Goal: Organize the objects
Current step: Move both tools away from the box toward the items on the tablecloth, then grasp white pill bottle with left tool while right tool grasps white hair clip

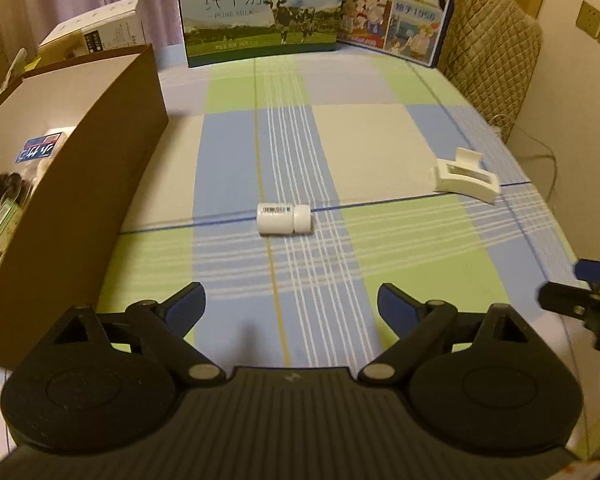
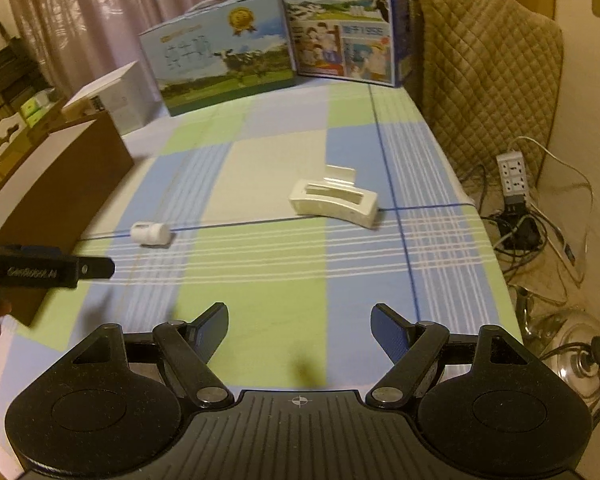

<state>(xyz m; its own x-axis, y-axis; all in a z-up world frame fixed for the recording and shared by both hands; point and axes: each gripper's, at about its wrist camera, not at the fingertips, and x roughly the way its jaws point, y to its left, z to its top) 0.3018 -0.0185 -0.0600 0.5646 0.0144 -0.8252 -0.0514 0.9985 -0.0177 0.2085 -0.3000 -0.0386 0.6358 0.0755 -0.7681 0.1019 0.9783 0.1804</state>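
A small white pill bottle (image 1: 285, 219) lies on its side on the checked tablecloth, straight ahead of my left gripper (image 1: 291, 308), which is open and empty. A white hair claw clip (image 1: 465, 175) lies to the right. A brown cardboard box (image 1: 72, 184) stands at the left with several items inside. In the right wrist view my right gripper (image 2: 299, 328) is open and empty, with the clip (image 2: 334, 199) ahead, the bottle (image 2: 151, 233) at the left and the box (image 2: 56, 196) beyond it. The left gripper's finger (image 2: 48, 270) shows at the left edge.
Two milk cartons (image 1: 260, 12) (image 1: 396, 8) stand at the table's far edge. A white box (image 1: 100, 28) sits behind the brown box. A quilted chair (image 2: 488, 76) stands at the right, with a power strip (image 2: 512, 172), cables and a glass kettle (image 2: 580, 352) on the floor.
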